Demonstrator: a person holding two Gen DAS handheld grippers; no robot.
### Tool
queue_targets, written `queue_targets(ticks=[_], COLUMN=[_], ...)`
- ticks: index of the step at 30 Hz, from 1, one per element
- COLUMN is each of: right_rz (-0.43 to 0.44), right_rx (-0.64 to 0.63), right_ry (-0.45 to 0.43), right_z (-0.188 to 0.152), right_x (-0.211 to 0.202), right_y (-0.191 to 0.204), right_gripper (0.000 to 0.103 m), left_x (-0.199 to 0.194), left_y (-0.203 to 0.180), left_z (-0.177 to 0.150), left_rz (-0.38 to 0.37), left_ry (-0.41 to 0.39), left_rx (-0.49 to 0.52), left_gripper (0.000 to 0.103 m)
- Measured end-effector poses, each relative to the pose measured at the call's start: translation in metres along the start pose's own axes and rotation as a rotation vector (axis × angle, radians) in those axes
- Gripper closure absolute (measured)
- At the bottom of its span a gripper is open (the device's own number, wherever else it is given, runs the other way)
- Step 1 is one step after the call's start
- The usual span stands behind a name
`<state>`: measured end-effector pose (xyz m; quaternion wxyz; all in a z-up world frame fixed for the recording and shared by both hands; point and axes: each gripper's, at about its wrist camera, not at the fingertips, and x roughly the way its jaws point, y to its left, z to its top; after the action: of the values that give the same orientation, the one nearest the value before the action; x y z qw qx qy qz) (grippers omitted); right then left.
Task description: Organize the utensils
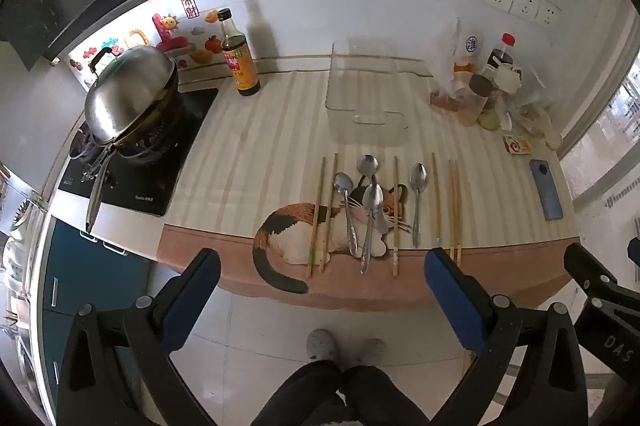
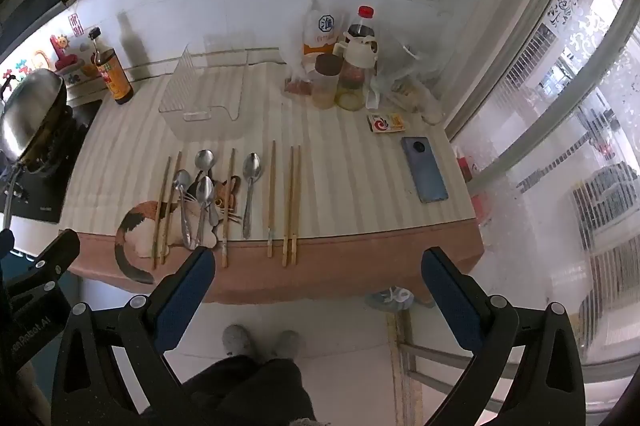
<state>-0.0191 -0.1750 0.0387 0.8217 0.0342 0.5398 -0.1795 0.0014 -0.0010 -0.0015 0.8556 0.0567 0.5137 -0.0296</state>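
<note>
Through my left wrist camera I counted four spoons [image 1: 374,204] and six chopsticks [image 1: 396,216] laid side by side on the striped countertop [image 1: 256,154], partly over a printed cat [image 1: 296,230]. Three spoons clustered on the cat's head; the fourth spoon [image 1: 418,202] lay apart to their right. Behind them stood one clear plastic bin [image 1: 366,94]. My left gripper [image 1: 322,286] hung with its jaws wide apart and nothing between them, short of the counter's near edge, the utensil handles just beyond its blue pads [image 1: 192,290].

Through my right wrist camera the count matched: four spoons [image 2: 202,198], six chopsticks [image 2: 272,198], one bin [image 2: 204,94]. One phone [image 2: 424,168] lay to the right, one dark sauce bottle [image 2: 112,68] at the back left. My right gripper [image 2: 318,282] was spread open and empty too, below the counter edge, the rightmost pair of chopsticks [image 2: 292,204] ahead between its fingers.
</note>
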Motion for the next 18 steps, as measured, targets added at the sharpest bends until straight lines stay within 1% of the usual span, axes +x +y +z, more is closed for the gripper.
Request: queue_targets(ticks=[1, 3, 8, 10, 11, 18], right_rz=[0.004, 0.027, 0.02, 0.013, 0.005, -0.005], right_rx=[0.001, 0.009, -0.003, -0.01, -0.013, -0.015], right_ry=[0.001, -0.007, -0.015, -0.017, -0.021, -0.027], right_z=[0.001, 0.002, 0.005, 0.004, 0.004, 0.006], right_x=[0.0, 0.001, 0.001, 0.003, 0.003, 0.0], right_y=[0.0, -0.001, 0.0, -0.006, 0.002, 0.003], right_gripper=[0.0, 0.0, 0.0, 0.0, 0.0, 0.0], left_x=[-0.002, -0.003, -0.003, -0.002, -0.001, 0.0], left_y=[-0.002, 0.007, 0.004, 0.004, 0.005, 0.002], left_z=[-0.002, 0.004, 0.003, 0.003, 0.003, 0.008], left_rz=[0.006, -0.004, 0.005, -0.005, -0.007, -0.019], left_ry=[-0.019, -0.017, -0.014, -0.011, -0.012, -0.025], left_rx=[0.0, -0.005, -0.011, -0.01, -0.007, -0.001], left_gripper=[0.0, 0.0, 0.0, 0.0, 0.0, 0.0])
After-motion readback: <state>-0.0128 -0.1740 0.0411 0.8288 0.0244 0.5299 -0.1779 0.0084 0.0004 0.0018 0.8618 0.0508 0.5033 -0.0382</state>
